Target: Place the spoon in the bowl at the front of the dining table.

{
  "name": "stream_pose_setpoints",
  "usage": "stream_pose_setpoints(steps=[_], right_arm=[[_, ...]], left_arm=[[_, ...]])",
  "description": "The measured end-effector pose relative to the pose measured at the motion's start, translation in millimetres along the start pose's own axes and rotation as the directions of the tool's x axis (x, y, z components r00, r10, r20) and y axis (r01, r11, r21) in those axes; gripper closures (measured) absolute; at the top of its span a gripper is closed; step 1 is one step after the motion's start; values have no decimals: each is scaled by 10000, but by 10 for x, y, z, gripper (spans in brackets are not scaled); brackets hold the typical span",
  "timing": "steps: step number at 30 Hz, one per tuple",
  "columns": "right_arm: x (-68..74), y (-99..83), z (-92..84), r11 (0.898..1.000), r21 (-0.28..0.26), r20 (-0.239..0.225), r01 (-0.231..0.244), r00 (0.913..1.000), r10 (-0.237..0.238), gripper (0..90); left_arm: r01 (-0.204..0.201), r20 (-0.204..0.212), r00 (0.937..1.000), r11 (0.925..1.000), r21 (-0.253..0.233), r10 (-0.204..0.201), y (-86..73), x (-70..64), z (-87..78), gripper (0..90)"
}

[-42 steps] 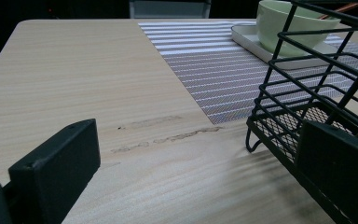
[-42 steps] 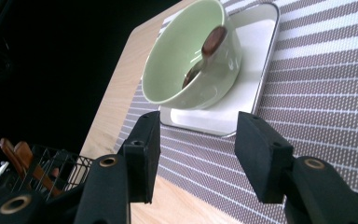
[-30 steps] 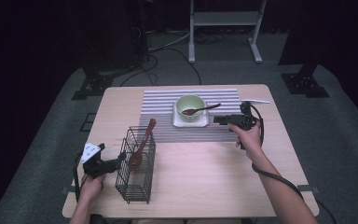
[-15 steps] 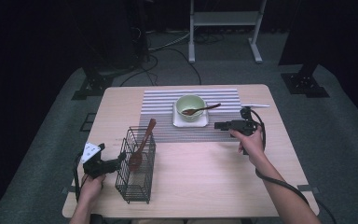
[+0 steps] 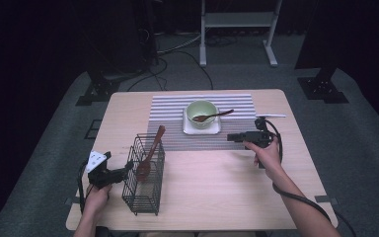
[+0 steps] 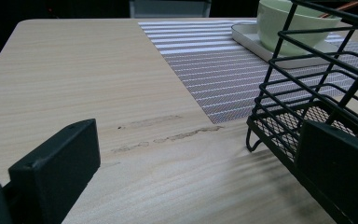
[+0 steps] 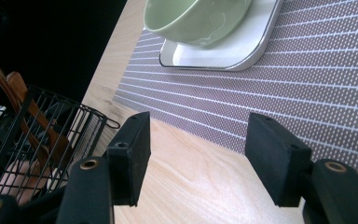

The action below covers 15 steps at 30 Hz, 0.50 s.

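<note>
On the striped mat, my right gripper (image 5: 233, 137) has just been opening, nothing between its jaws. My left gripper (image 5: 128, 171) is spread wide around the wire basket (image 5: 143, 190) wall. That basket is light and stiff; I hold its rim.

The right tongs (image 5: 233, 137) have drawn back from the bowl (image 5: 201, 112), jaws opening, empty.
</note>
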State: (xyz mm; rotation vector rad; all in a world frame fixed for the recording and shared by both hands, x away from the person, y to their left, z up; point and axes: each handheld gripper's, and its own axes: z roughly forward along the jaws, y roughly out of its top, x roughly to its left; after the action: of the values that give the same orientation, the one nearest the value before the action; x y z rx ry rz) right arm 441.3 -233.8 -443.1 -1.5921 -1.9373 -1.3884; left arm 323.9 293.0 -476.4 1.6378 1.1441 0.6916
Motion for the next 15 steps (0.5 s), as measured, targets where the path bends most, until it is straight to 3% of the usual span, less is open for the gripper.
stream_pose_setpoints(steps=[15], right_arm=[[-47,-117,-32,9999,47,-310,-148,9994,150,386]], left_arm=[[-17,-5,10000,10000,20,17,1,-2,2,0]])
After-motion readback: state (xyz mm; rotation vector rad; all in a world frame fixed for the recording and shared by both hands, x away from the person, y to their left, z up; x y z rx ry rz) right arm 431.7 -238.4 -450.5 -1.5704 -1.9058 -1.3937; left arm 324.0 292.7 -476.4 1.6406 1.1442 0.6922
